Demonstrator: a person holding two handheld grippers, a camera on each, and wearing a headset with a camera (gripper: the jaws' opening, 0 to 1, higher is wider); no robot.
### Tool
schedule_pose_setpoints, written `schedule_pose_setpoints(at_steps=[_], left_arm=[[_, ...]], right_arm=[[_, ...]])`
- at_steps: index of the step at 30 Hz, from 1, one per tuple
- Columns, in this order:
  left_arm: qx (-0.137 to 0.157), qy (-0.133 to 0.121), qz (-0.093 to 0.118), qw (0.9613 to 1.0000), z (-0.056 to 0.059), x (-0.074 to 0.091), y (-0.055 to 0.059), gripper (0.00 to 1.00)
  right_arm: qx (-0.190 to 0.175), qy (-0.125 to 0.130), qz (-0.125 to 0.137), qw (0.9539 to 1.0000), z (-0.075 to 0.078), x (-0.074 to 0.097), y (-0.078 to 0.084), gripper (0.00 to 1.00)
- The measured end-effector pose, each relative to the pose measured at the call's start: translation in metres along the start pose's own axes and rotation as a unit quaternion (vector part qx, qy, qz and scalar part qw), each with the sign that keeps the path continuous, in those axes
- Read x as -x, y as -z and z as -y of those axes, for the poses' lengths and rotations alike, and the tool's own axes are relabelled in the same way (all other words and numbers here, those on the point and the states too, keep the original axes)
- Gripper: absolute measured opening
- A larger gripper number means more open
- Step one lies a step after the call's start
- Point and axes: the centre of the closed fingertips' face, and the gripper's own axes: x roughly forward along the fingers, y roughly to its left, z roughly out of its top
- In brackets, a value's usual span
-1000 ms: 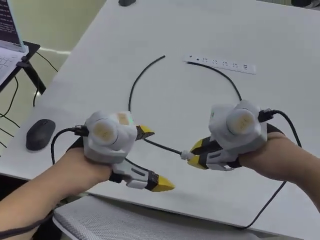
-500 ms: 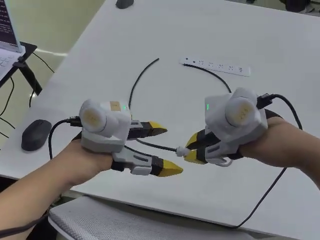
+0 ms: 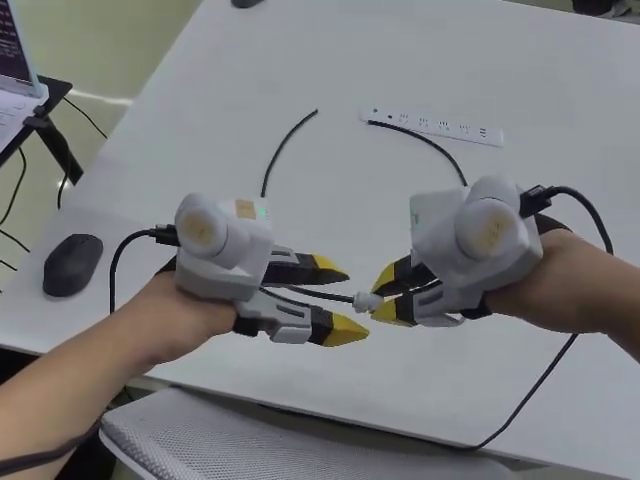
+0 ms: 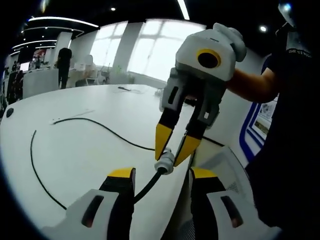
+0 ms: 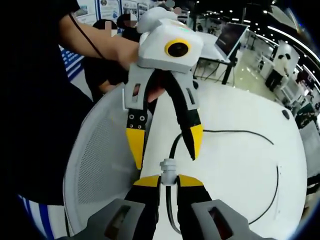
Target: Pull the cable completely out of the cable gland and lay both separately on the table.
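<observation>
Table: A wide white table (image 3: 560, 90) is seen from above in the head view. A white power strip (image 3: 432, 127) lies toward its far side and a dark mouse (image 3: 72, 262) sits near its left edge.
Cable: A long black cable (image 3: 275, 160) is laid in a loose curve on the table. At the near edge it is raised off the surface and carried between the two grippers.
Left gripper: The left gripper (image 3: 351, 300) is held with its yellow-tipped jaws spread apart. The cable runs through the gap and is not pinched, as far as can be seen.
Right gripper: The right gripper (image 3: 378, 298) is clenched. In its own view the jaws are pressed against either side of the gland.
Cable gland: A small white cable gland (image 3: 367, 300) is held in the air above the table's near edge, just in front of the left gripper's tips. The cable is threaded through it.
Done so far: The gland is gripped and raised. Nothing is separated yet, so the task is judged to be at an early stage.
Left to do: The cable is likely to need clamping by the spread jaws. It must then be drawn fully out of the gland, and the two pieces set down apart on the table.
Hand pose: Both hands are held above the near edge, roughly level. The grippers are pointed at each other tip to tip, very close together.
</observation>
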Motion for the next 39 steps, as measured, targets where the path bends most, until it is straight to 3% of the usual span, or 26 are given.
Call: schedule_pose_setpoints(at_steps=[8,22,30,35,37,39], left_arm=[[0.018,0.020,0.003,0.9996,0.005,-0.001,-0.002,0.25],[0.011,0.033,-0.006,0.9994,0.007,-0.003,0.001,0.17],[-0.021,0.025,-0.018,0.9993,0.009,-0.001,0.002,0.16],[-0.026,0.028,-0.022,0.9990,0.010,-0.003,0.001,0.15],[-0.032,0.028,-0.025,0.9988,0.010,-0.003,0.002,0.15],[-0.037,0.027,-0.028,0.9986,0.010,-0.003,0.002,0.15]], right_arm=[[0.010,-0.001,0.001,1.0000,-0.003,0.000,-0.001,0.06],[0.034,0.003,0.004,0.9994,-0.005,-0.002,0.000,0.06],[0.061,0.018,0.027,0.9976,-0.007,-0.003,-0.001,0.08],[0.035,0.017,0.032,0.9987,-0.007,-0.003,0.001,0.09],[-0.009,0.001,0.059,0.9982,-0.008,0.001,-0.002,0.09],[-0.050,-0.016,0.091,0.9945,-0.007,0.006,-0.005,0.10]])
